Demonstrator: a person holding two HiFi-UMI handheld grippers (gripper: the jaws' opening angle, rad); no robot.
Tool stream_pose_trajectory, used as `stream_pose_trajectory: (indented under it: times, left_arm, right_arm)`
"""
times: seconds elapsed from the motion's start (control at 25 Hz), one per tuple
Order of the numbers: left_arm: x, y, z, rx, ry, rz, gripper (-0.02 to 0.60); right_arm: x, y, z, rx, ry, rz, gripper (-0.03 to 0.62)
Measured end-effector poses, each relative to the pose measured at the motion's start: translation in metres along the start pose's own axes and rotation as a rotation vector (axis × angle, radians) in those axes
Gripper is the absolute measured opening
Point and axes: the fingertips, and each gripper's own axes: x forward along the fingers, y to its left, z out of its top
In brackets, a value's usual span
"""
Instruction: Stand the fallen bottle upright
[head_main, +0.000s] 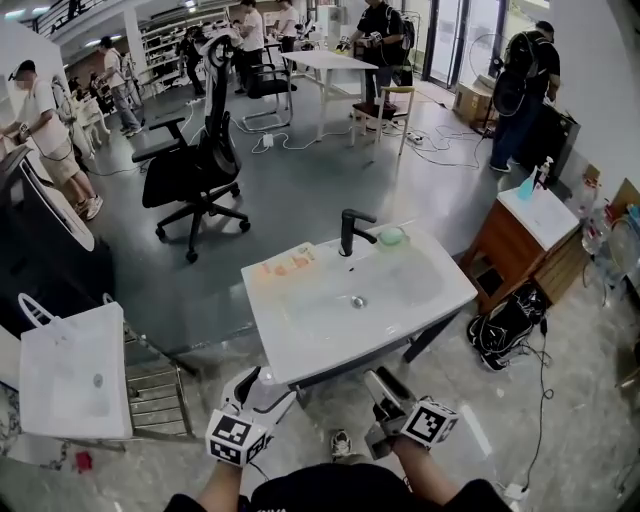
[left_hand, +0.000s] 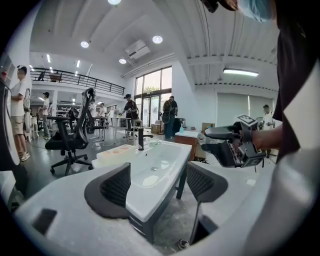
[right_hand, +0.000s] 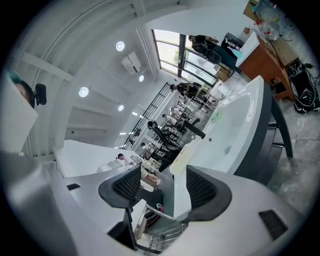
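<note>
A translucent bottle with an orange label (head_main: 286, 264) lies on its side on the left rim of the white sink (head_main: 440, 290), left of the black faucet (head_main: 350, 230). The left gripper view shows the same bottle (left_hand: 114, 151) lying flat on the rim; in the right gripper view the bottle (right_hand: 183, 154) is at the sink's near corner. My left gripper (head_main: 266, 388) (left_hand: 157, 187) is open and empty, just short of the sink's near edge. My right gripper (head_main: 382, 386) (right_hand: 162, 187) is also open and empty, beside it at the same edge.
A small green dish (head_main: 392, 236) sits right of the faucet. A black office chair (head_main: 195, 165) stands behind the sink. A white bag on a metal rack (head_main: 75, 385) is at the left; a wooden cabinet (head_main: 520, 235) and a black bag with cables (head_main: 505, 325) at the right. Several people stand farther back.
</note>
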Motion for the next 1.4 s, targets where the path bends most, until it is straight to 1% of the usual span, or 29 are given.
stream_pose_trajectory:
  times: [0.16,0.36,0.44,0.56,0.68,0.76,0.84,0.96,1.08,1.2,1.28,1.32,1.4]
  left_arm:
    - [0.029,0.013,0.005,-0.01,0.011,0.046,0.345]
    - [0.051,0.026,0.009,-0.014,0.018,0.109,0.345]
    - [0.056,0.029,0.01,-0.01,0.029,0.125,0.347]
    - [0.06,0.038,0.006,0.004,0.07,0.15,0.353]
    - [0.065,0.057,0.004,-0.014,0.088,0.166,0.354]
    - [0.073,0.07,0.003,-0.014,0.094,0.155,0.357]
    - [0.081,0.083,0.001,0.006,0.109,0.133,0.359]
    - [0.09,0.105,0.001,0.02,0.135,0.087,0.368]
    - [0.101,0.132,0.008,0.029,0.139,0.041,0.377]
    - [0.11,0.157,0.014,0.063,0.124,0.001,0.382]
    - [0.113,0.174,0.016,0.085,0.119,-0.024,0.382]
    - [0.114,0.182,0.018,0.093,0.119,-0.037,0.382]
    - [0.115,0.196,0.02,0.108,0.119,-0.064,0.382]
  right_arm:
    - [0.026,-0.025,0.024,0.02,0.029,0.021,0.264]
    - [0.059,-0.035,0.044,0.041,0.075,0.097,0.264]
    - [0.069,-0.042,0.049,0.048,0.092,0.103,0.264]
    - [0.083,-0.051,0.053,0.085,0.11,0.097,0.264]
    - [0.101,-0.058,0.052,0.108,0.119,0.103,0.265]
    - [0.114,-0.062,0.052,0.108,0.113,0.101,0.265]
    - [0.126,-0.066,0.053,0.115,0.095,0.091,0.265]
    - [0.144,-0.068,0.054,0.133,0.053,0.066,0.265]
    - [0.163,-0.066,0.054,0.129,0.015,0.038,0.265]
    - [0.178,-0.067,0.051,0.138,-0.022,-0.013,0.265]
    - [0.187,-0.067,0.045,0.171,-0.046,-0.053,0.265]
    - [0.192,-0.065,0.043,0.168,-0.057,-0.058,0.265]
    - [0.204,-0.059,0.042,0.119,-0.076,-0.043,0.265]
